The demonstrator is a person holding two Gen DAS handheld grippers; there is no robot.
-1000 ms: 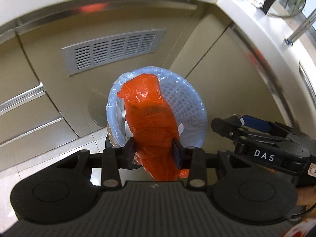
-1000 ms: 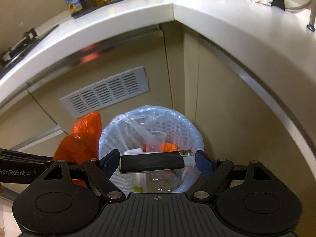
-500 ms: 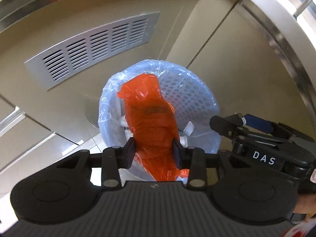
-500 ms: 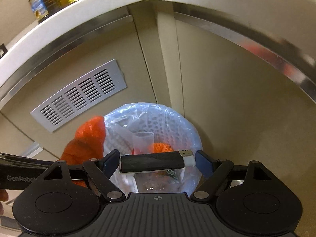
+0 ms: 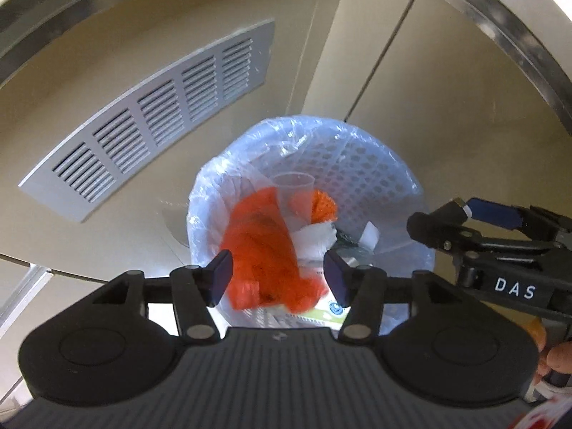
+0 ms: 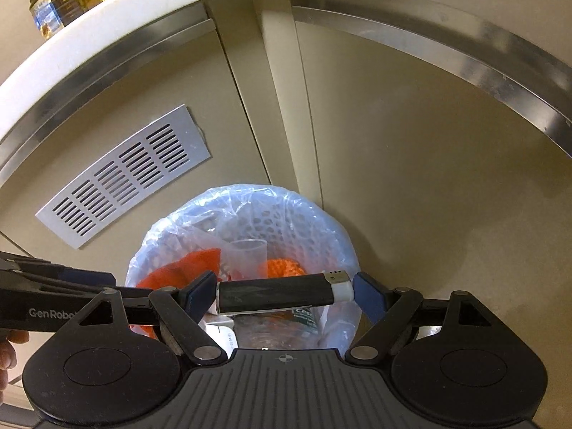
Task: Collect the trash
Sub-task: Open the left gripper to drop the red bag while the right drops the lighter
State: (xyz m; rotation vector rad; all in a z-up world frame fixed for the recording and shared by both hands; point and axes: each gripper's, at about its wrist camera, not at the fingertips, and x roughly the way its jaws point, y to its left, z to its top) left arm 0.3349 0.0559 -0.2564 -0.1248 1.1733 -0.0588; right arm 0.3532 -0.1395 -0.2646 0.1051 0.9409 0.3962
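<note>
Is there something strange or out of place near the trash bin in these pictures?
Nothing is spilled or damaged. The bin stands upright with its liner in place. The orange bag is dropping in as the left gripper opens. The one unusual item is the lighter, held over the bin by the right gripper.

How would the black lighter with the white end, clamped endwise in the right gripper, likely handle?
The black lighter with the white end looks rigid, spanning the right gripper without bending. Its glossy shell may be slippery. Held only by its ends, it could probably twist out.
</note>
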